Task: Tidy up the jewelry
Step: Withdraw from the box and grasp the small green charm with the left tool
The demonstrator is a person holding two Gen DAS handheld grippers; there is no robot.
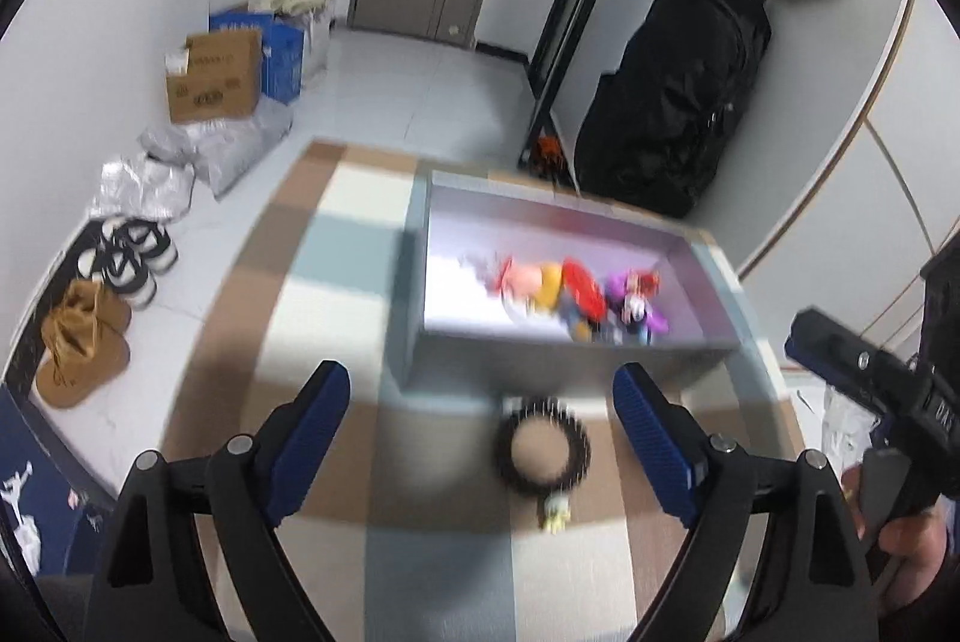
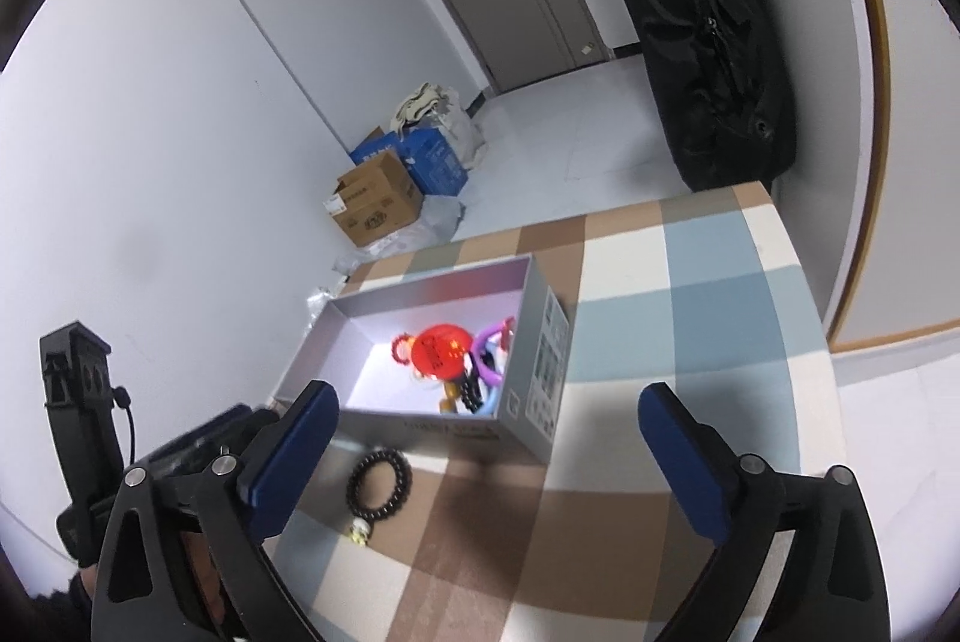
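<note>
A black beaded bracelet [image 1: 543,453] with a small pale charm lies on the checked tablecloth, just in front of a grey open box [image 1: 414,282]. The box holds several colourful pieces: red, orange, purple and blue [image 1: 576,291]. My left gripper [image 1: 483,438] is open and empty, above the table, with the bracelet between its fingers and a little to the right. In the right wrist view the bracelet [image 2: 379,480] lies near the left finger of my open, empty right gripper [image 2: 489,453], and the box [image 2: 543,360] stands just beyond.
The checked tablecloth [image 2: 690,318] covers the table, whose far edge is close behind the box. A large black bag [image 1: 672,96] leans on the wall behind. Cardboard and blue boxes [image 1: 216,75], plastic bags and shoes [image 1: 84,336] lie on the floor at the left.
</note>
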